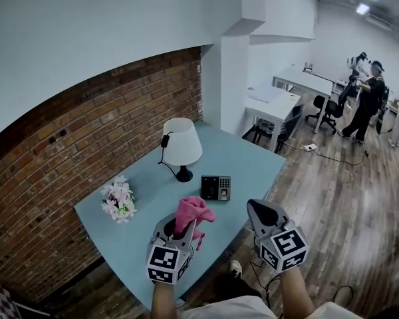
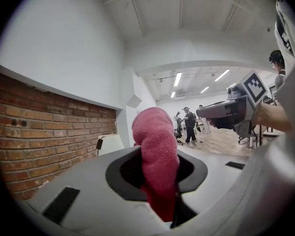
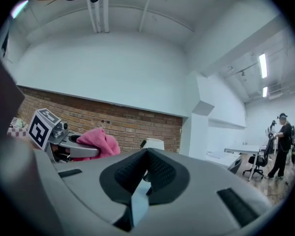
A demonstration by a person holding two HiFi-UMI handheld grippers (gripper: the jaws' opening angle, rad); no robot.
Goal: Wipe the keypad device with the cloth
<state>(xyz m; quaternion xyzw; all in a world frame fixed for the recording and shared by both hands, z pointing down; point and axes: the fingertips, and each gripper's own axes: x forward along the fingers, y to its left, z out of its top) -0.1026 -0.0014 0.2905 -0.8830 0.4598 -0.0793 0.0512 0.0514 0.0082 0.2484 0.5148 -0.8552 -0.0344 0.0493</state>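
Left gripper: its two jaws pinch a pink cloth. The cloth stands up between the dark pads in a thick roll, and its top flops over the jaw tips. In the left gripper view it fills the centre of the frame.

Right gripper: its jaws are pressed together with nothing held between them. In its own view the ribbed pads meet at lower centre.

Head view: both grippers sit low in the frame, left of centre and right of centre. Each is held by a bare forearm coming up from the bottom edge. They are held up over the near edge of a pale blue table, side by side and apart.

The keypad, a small dark slab, lies flat on the table near the centre of the frame. It is just above the cloth in the picture. The cloth does not touch it and appears to be held up off the tabletop.

Above the keypad stands a white lamp with a black base and cord. Pale flowers lie at mid-left. A brick wall curves behind the table along the left. At upper right is a wood floor with white desks, and people stand far off.

Progress, as a judgement: the cloth is secured in the grip, so that part is done. No view shows the cloth on the keypad, and nothing shows whether it has been wiped. Bringing the cloth down and rubbing it across the keypad looks to be what is left.
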